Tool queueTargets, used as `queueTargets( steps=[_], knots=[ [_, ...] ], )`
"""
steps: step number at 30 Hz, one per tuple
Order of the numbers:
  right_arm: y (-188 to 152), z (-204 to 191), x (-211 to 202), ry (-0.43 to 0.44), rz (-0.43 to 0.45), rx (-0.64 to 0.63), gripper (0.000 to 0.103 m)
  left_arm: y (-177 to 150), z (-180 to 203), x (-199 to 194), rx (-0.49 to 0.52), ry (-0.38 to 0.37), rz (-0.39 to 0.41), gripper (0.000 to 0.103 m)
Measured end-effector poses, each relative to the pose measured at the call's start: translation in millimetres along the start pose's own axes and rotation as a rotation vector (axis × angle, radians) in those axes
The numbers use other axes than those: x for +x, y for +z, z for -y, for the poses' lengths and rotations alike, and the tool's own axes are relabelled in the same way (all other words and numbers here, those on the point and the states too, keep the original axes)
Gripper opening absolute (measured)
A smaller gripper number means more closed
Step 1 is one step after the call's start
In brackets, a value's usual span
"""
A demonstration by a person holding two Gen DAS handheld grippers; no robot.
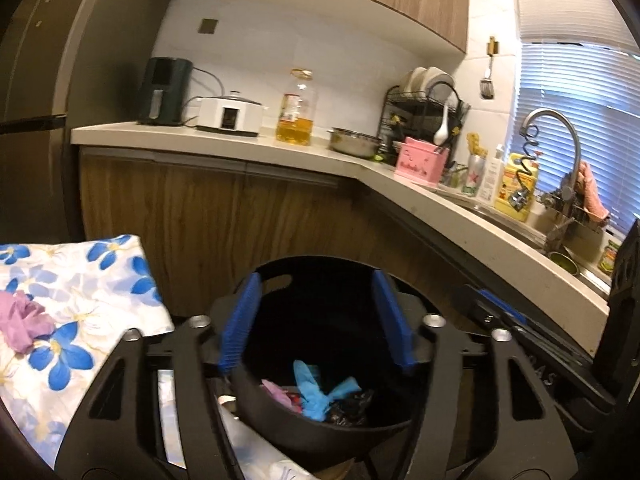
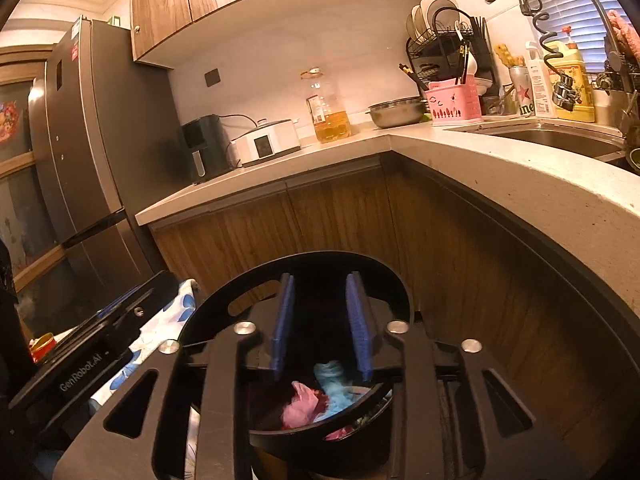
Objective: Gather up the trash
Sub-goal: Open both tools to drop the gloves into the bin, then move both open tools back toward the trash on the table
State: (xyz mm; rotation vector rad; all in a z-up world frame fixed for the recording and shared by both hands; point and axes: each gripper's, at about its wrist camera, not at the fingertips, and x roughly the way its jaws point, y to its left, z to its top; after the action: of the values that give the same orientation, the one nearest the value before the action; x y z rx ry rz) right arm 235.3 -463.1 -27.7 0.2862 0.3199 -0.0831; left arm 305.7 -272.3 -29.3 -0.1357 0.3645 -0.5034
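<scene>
A black round trash bin (image 1: 320,264) stands below both grippers, in front of the wooden cabinets. Inside it lie a blue glove (image 1: 316,392), a pink scrap (image 2: 300,404) and dark wrappers. My left gripper (image 1: 318,320) is open and empty above the bin's mouth. My right gripper (image 2: 322,324) is open and empty above the same bin (image 2: 248,284). A purple crumpled piece (image 1: 22,320) lies on a blue-flowered cloth (image 1: 72,280) to the left. A red can (image 2: 42,346) shows at the far left of the right wrist view.
An L-shaped counter (image 1: 280,148) runs behind, with an air fryer (image 1: 162,92), white cooker (image 1: 230,114), oil bottle (image 1: 296,108), steel bowl (image 1: 354,144), pink caddy (image 1: 420,160), dish rack and sink with faucet (image 1: 560,152). A fridge (image 2: 80,140) stands at the left.
</scene>
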Motion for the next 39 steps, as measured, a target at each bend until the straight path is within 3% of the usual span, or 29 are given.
queueTargets(
  steps=[2,5,10,19,25,39],
  knots=[
    [-0.9,-1.7,-2.8,-0.006,0.007,-0.006,0.049,-3.0,-5.5,-8.4,-0.010,0.042,0.005,0.076],
    [-3.1,-4.0,-9.2,-0.001,0.013,-0.004,0.062,-8.2,-9.9,-22.8,-0.003,0.098,0.003,0.082],
    [-8.7,-13.6,-22.7,0.026,0.018,-0.004,0.073,-20.8,-23.0,-59.7,-0.007,0.218,0.014,0.086],
    [-29.7,-70.3,-33.2,0.138,-0.019,-0.073,0.074,-44.9,-68.2,-144.9,-0.058,0.483,0.075,0.087],
    [-49.8,-124.6,-25.1,0.223,-0.058,-0.101,0.074,-59.4,-108.9,-196.8,-0.113,0.601,0.085,0.087],
    [-106.0,-263.6,33.8,0.348,-0.161,-0.238,0.071,-72.8,-178.7,-278.4,-0.200,0.750,0.136,0.087]
  ],
)
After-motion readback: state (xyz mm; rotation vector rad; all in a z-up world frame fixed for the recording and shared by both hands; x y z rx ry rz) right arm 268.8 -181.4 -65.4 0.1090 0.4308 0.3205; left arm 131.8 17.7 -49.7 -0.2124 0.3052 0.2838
